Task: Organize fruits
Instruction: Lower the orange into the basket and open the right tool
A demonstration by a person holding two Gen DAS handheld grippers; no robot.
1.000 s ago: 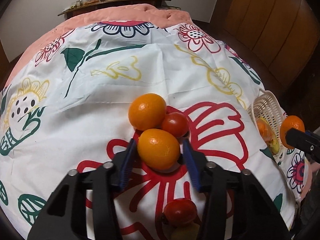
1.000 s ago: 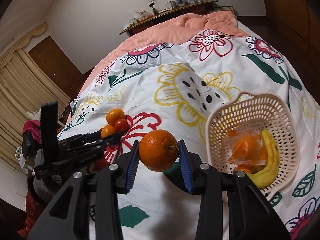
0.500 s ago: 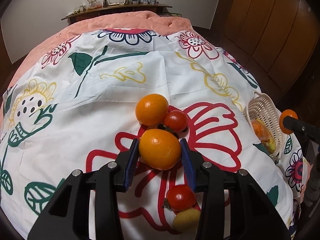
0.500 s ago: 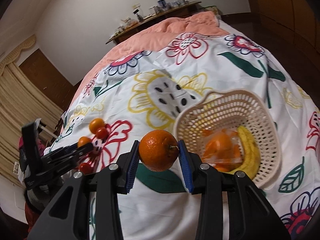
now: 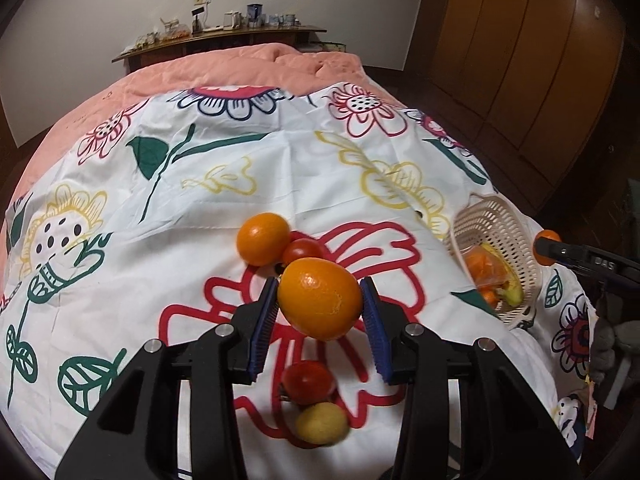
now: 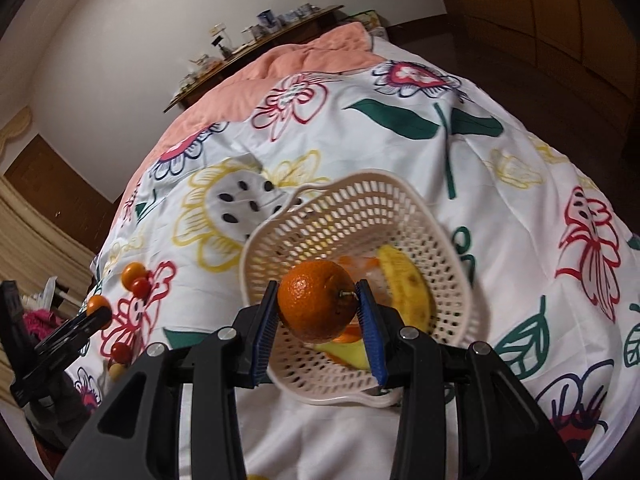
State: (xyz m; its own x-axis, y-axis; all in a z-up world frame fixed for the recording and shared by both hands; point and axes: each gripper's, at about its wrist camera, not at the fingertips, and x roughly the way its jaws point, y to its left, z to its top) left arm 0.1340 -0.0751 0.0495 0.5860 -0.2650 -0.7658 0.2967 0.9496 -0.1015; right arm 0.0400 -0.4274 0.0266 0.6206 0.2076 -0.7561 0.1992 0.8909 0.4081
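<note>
The bed (image 5: 120,92) fills both views; a salmon quilt covers its far end and a white floral sheet (image 5: 280,168) covers the rest.

The cream perforated basket (image 6: 448,240) sits on the sheet, at the right edge in the left wrist view and centred in the right wrist view. It holds a banana (image 6: 404,280) along its right side and a clear bag of orange pieces, partly hidden.

The left gripper (image 5: 320,312) is clenched on a large orange (image 5: 320,304); both blue pads press its sides and the fruit is clear of the sheet, above the red flower print.

The right gripper (image 6: 318,312) is clenched on a darker orange (image 6: 316,306) with a short stem at its right side. This fruit hangs over the near-left part of the basket opening, not touching the contents.

Loose fruit on the sheet, left wrist view:
- A second orange (image 5: 262,238) lies just beyond the left gripper, touching a tomato (image 5: 302,252) on its right.
- A nearer tomato (image 5: 306,380) lies between the gripper arms.
- A small yellow fruit (image 5: 320,422) touches its near side.
</note>
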